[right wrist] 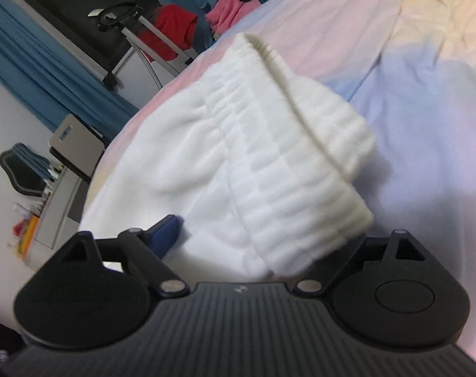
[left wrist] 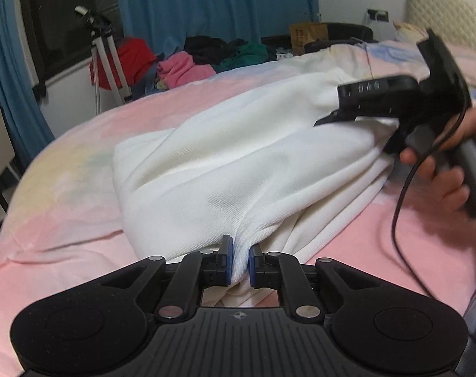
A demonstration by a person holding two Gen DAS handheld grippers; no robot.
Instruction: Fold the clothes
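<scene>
Pink bed sheet [left wrist: 65,194] carried the white garment [left wrist: 225,163], bunched mid-bed. My left gripper [left wrist: 240,262] had jaws pinched on its near edge. Right gripper [right wrist: 253,238]: jaws wide, ribbed waistband [right wrist: 301,169] draped between, grip unclear.

blue curtains [left wrist: 213,3] frame a dark window [left wrist: 71,15] behind the pastel bed [left wrist: 80,163].
</scene>
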